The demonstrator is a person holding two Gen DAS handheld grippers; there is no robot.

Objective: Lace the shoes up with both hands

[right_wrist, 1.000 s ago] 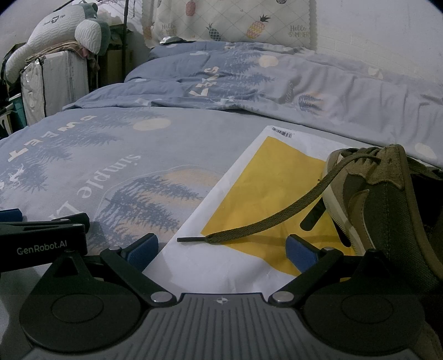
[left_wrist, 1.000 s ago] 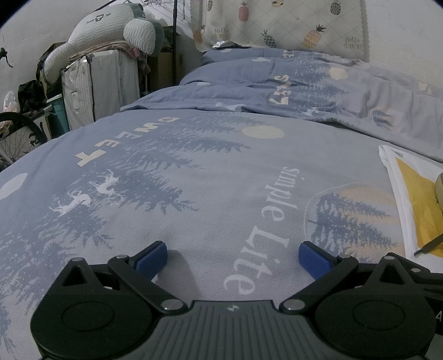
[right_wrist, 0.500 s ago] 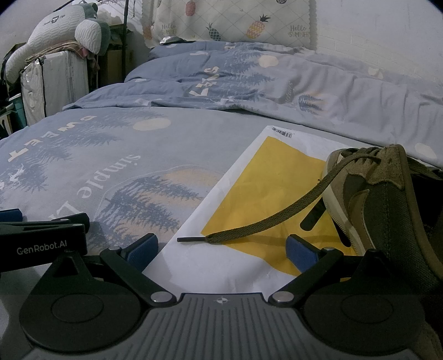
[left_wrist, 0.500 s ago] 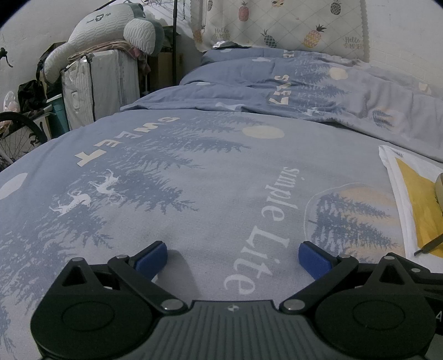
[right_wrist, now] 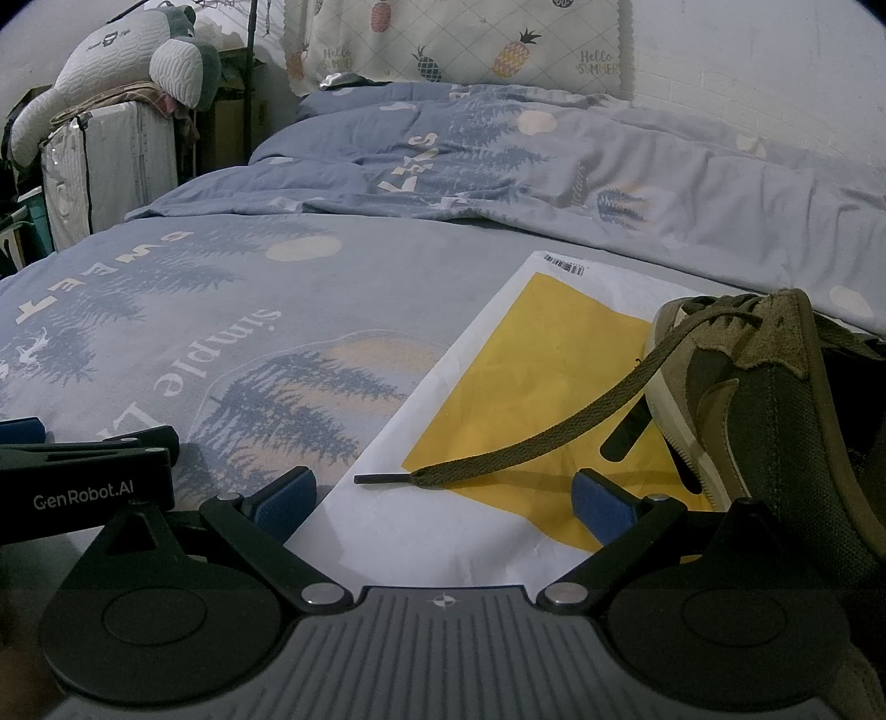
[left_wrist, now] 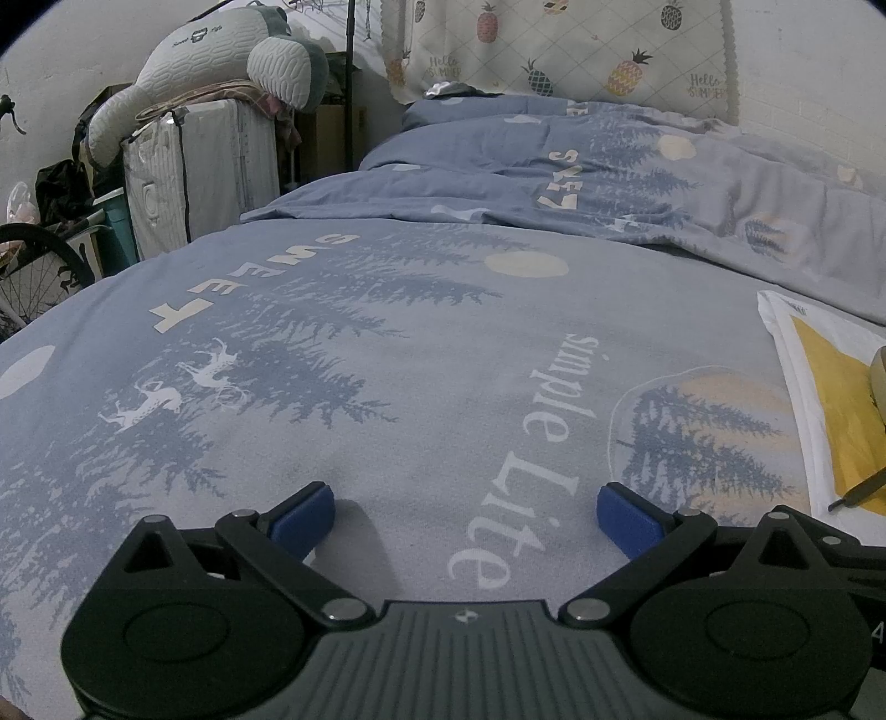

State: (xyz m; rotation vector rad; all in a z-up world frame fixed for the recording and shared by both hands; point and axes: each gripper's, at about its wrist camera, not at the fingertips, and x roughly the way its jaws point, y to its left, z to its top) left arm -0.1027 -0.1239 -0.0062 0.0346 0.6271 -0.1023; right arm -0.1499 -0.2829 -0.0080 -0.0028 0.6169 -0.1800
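Note:
An olive-green shoe lies on its side on a white and yellow mailer bag at the right of the right wrist view. One flat olive lace trails from it across the bag, its dark tip just ahead of my right gripper. That gripper is open, resting low over the bag, holding nothing. My left gripper is open over the bare blue bedsheet, left of the bag; the lace tip shows at its far right.
A crumpled blue duvet lies across the back of the bed. A pineapple-print pillow leans on the wall. At the left stand a white suitcase with a plush toy on it and a bicycle wheel.

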